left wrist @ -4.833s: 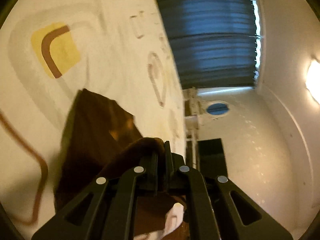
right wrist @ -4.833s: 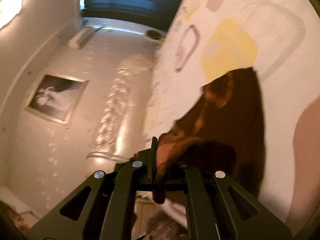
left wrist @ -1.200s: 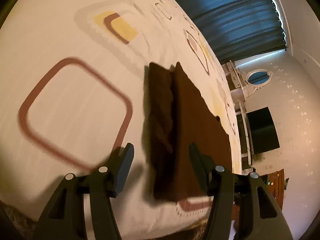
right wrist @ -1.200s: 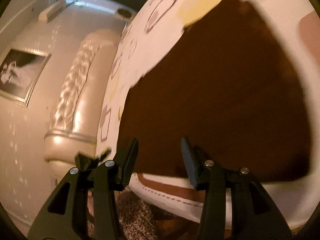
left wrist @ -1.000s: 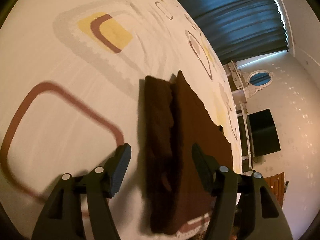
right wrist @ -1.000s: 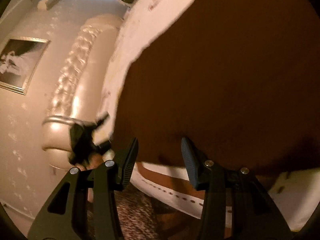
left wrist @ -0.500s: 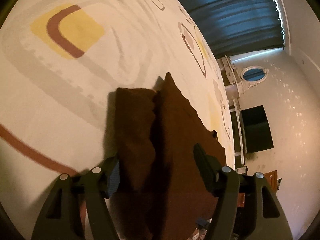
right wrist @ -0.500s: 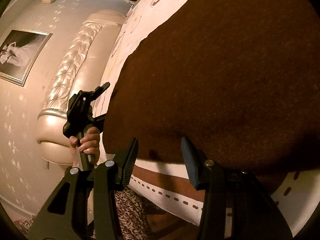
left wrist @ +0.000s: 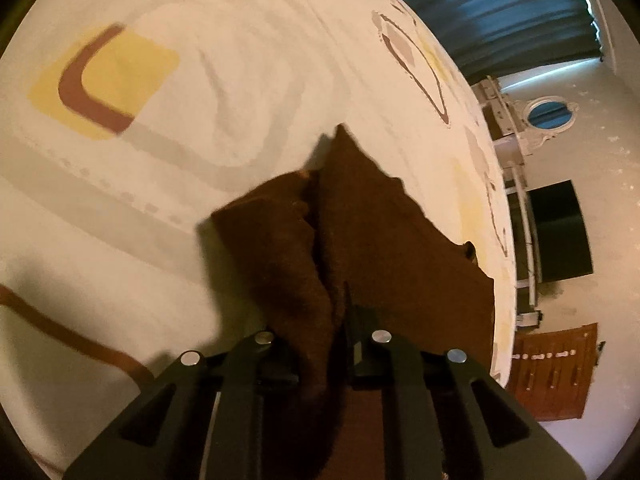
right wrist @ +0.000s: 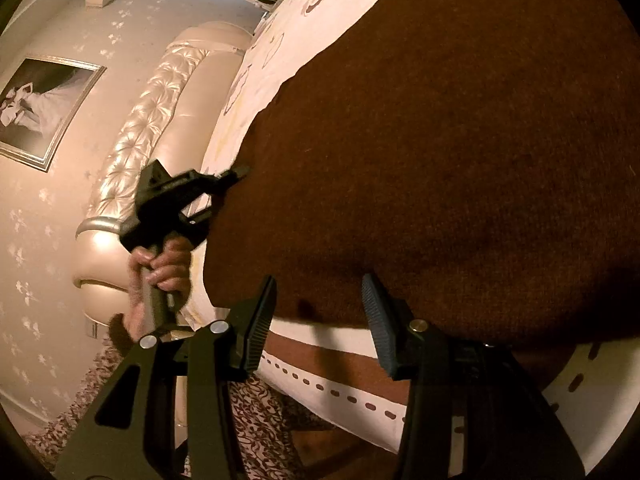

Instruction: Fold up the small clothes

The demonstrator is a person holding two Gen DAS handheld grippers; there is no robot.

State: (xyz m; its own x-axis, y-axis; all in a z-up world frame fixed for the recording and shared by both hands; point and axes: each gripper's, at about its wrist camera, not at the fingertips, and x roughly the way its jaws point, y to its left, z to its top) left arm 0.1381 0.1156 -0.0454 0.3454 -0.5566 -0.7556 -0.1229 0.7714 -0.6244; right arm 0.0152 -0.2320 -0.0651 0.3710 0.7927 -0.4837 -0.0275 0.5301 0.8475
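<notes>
A dark brown cloth [left wrist: 400, 248] lies flat on the patterned bed sheet [left wrist: 200, 120], its left side folded over as a narrow flap [left wrist: 272, 240]. My left gripper [left wrist: 340, 308] is closing, and its jaws pinch the near end of that flap. In the right wrist view the same cloth [right wrist: 440, 160] fills the frame. My right gripper [right wrist: 320, 316] stands open at the cloth's near edge, its pads apart and pressing on nothing. That view also shows the left gripper [right wrist: 180, 200] at the cloth's left edge, with a hand [right wrist: 160, 272] around its handle.
The bed's front edge [right wrist: 340, 384] runs just under my right gripper, with a patterned rug [right wrist: 260, 420] below. A padded headboard [right wrist: 132, 152] and framed picture [right wrist: 36, 104] are to the left. A dark curtain [left wrist: 500, 12] and black screen [left wrist: 560, 232] stand past the bed.
My left gripper slid forward over the folded flap and its jaws came together on the flap's near end. The right gripper held its place, still open.
</notes>
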